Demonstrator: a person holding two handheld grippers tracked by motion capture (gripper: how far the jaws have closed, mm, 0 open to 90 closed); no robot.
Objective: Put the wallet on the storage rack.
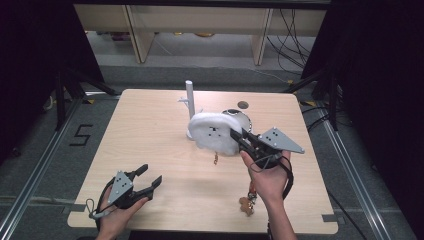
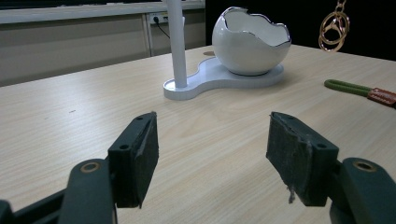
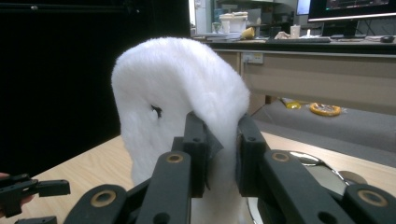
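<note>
A white fluffy pouch (image 1: 214,134) hangs above the table's middle, just in front of a white stand. My right gripper (image 1: 237,136) is shut on the pouch's edge, and in the right gripper view the fur (image 3: 177,93) is pinched between the two jaws of that gripper (image 3: 220,140). A small gold keyring (image 2: 334,28) dangles in the air below the pouch. My left gripper (image 1: 152,174) rests low over the front left of the table, open, with nothing between its jaws (image 2: 212,140).
The white stand has an upright pole (image 1: 190,97) and a flat base (image 2: 210,79) carrying an egg-shaped white bowl (image 2: 250,42). A green strap with an orange tag (image 2: 357,88) lies near the front right, by the right forearm (image 1: 272,200). A dark hole (image 1: 243,105) marks the table's far side.
</note>
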